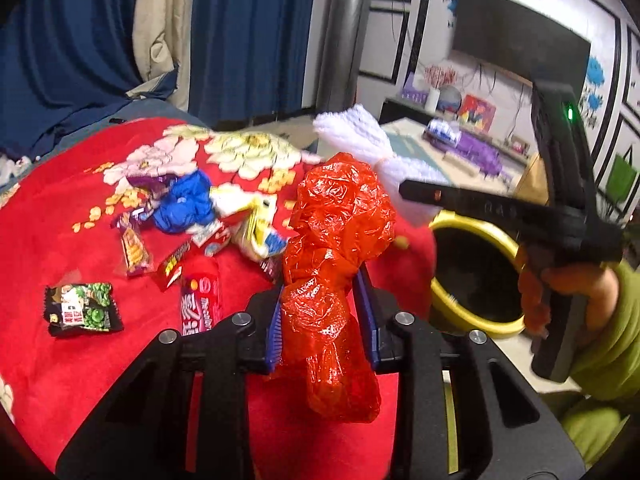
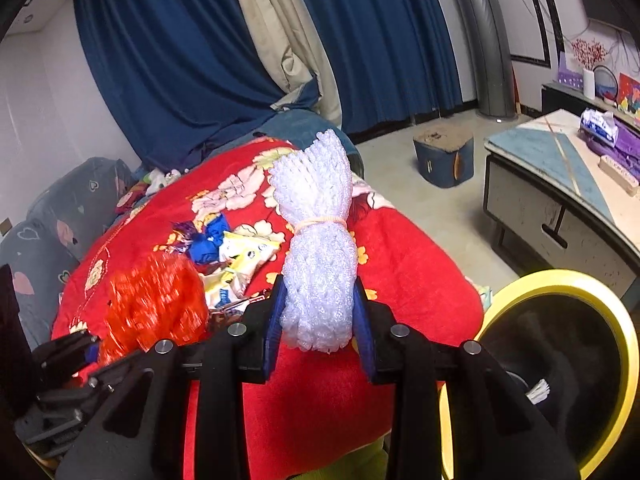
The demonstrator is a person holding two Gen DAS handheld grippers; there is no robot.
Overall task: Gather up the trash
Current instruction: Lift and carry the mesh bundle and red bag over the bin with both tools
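Red plastic: a crinkled, glossy, translucent red bag, bunched into a lumpy column, is pinched between the blue ribbed pads of the left gripper, rising above them and hanging below.
White foam: a soft white foam net bundle, bumpy and mesh-like, cinched at its waist by a thin pale rubber band, is clamped upright between the blue pads of the right gripper.
Bin: a round bin with a yellow rim and dark inside sits just to the right of and below the right gripper.
Loose wrappers: ahead and to the left of the left gripper lie a crumpled blue wrapper, a yellow-and-white packet, a flat red candy pack and a black-and-green snack bag.
Surface: a plush red blanket with pale flower prints spreads under both tools.
Room: dark blue curtains with a beige panel hang beyond; to the right of the right gripper stands a low cabinet on a grey floor, with a dark blue stool near it.
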